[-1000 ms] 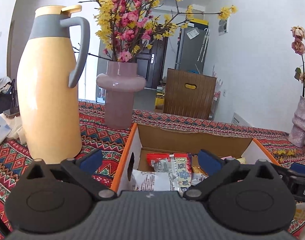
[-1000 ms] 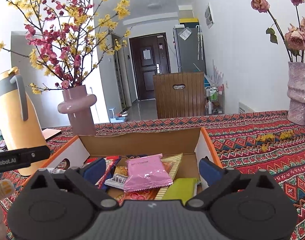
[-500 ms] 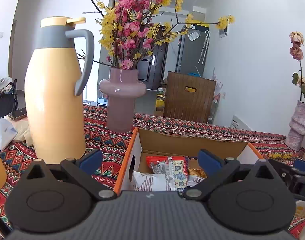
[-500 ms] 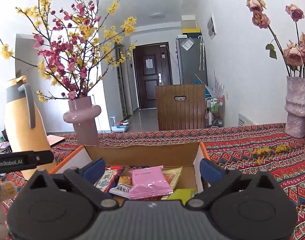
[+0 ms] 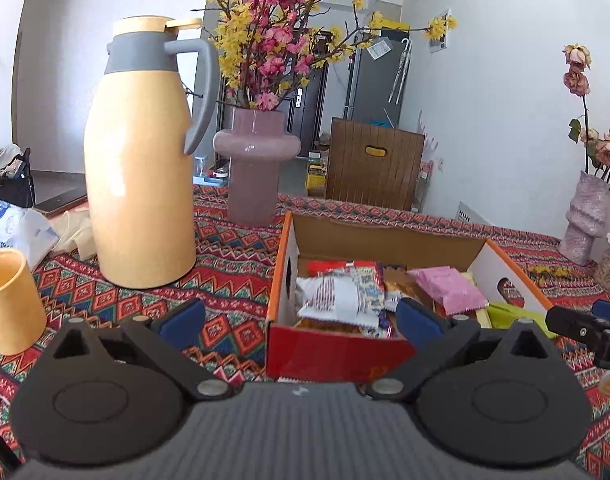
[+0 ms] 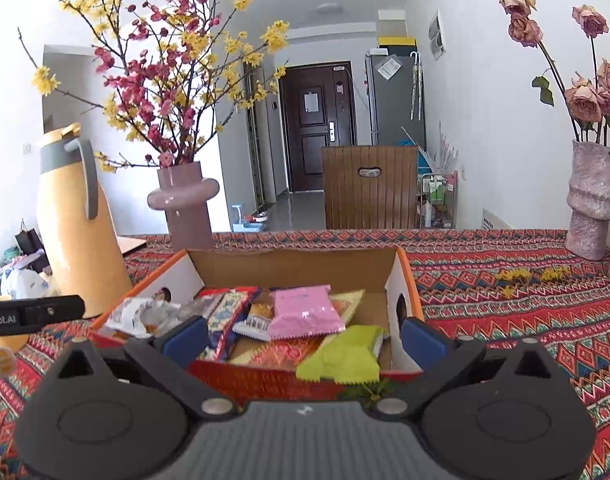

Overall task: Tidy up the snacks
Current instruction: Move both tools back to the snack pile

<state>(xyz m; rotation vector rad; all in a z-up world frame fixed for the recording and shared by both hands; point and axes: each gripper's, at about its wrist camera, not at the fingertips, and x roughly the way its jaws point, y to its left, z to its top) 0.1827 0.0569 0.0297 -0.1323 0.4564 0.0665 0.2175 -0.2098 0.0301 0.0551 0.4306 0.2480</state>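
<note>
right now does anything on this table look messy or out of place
Yes. Yellow petals lie scattered on the tablecloth near the rough pink vase, and the snack packets in the cardboard box are jumbled, the green packet hanging over its front edge.

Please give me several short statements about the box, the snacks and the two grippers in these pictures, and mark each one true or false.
1. The cardboard box holds several snack packets. True.
2. The pink packet lies on the tablecloth outside the box. False: it lies inside the box, on top of other packets.
3. The right gripper is shut on the green packet. False: its jaws are wide open and hold nothing.
4. The left gripper is open and empty. True.
5. The yellow jug stands inside the box. False: it stands on the tablecloth, to the left of the box.
</note>
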